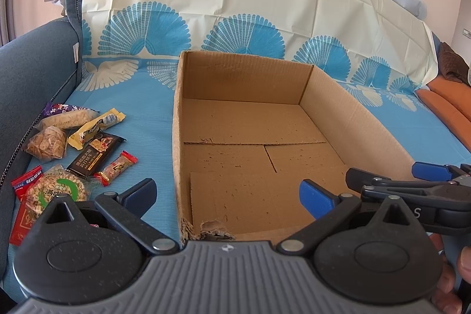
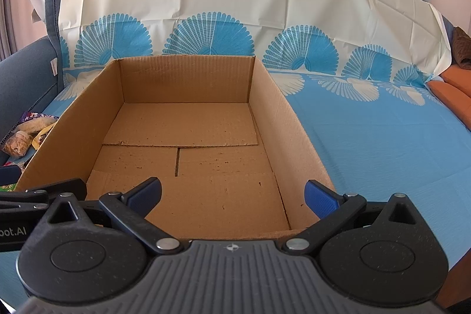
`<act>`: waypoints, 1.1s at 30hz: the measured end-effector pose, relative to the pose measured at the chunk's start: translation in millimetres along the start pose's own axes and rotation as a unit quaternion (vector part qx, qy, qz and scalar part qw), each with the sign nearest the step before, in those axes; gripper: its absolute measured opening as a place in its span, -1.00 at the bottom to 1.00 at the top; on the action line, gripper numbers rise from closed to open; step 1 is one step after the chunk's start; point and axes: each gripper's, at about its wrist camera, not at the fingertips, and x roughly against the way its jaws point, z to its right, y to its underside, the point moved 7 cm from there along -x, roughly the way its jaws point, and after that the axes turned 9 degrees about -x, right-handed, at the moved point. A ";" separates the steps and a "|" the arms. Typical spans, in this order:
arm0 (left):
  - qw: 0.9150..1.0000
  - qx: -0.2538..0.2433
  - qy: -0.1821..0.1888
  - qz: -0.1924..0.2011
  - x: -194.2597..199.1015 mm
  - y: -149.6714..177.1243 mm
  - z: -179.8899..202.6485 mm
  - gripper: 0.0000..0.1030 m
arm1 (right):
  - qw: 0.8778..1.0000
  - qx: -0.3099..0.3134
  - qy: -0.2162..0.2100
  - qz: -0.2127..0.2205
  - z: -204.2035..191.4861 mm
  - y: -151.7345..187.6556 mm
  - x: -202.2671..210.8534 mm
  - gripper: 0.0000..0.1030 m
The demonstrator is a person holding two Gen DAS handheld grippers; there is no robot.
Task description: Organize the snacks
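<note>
Both wrist cameras sit low at the near end of the cardboard box (image 1: pixel 250 137), facing its far wall; the left view looks from further left (snack pile (image 1: pixel 67 149) visible), and both share the box interior.

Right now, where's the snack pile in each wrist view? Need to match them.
Left wrist: snack pile lies lower left on the blue cloth, left of the cardboard box.
Right wrist: only its far part shows at the left edge, behind the box's left wall.
Shared landmark: the empty box.
</note>
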 end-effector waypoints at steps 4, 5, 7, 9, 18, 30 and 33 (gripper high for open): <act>1.000 -0.003 0.000 0.002 1.2 -0.1 1.7 1.00 | 1.000 -0.005 -0.005 -0.003 -0.3 0.3 -0.1 0.96; 1.000 -0.004 0.000 0.002 1.5 -0.1 1.8 1.00 | 1.000 -0.007 -0.007 -0.006 -0.7 0.6 -0.3 0.95; 1.000 -0.005 -0.002 0.003 2.8 0.0 0.8 1.00 | 1.000 -0.007 -0.005 -0.010 -2.5 0.6 -0.1 0.93; 1.000 -0.007 -0.005 0.007 5.4 0.8 -0.9 1.00 | 1.000 -0.015 -0.008 -0.016 -3.4 0.8 -0.7 0.91; 0.999 0.003 -0.024 0.026 36.1 -6.6 -39.2 0.99 | 0.999 -0.016 -0.025 0.015 -30.7 -10.3 11.3 0.55; 0.999 -0.028 -0.045 0.008 52.5 8.0 -181.0 -0.58 | 0.972 0.012 -0.225 0.070 -134.6 -11.6 58.5 -0.05; 0.998 0.039 -0.045 -0.009 46.5 34.1 -211.1 -0.58 | 0.959 0.050 -0.273 0.060 -171.1 1.4 73.5 -0.05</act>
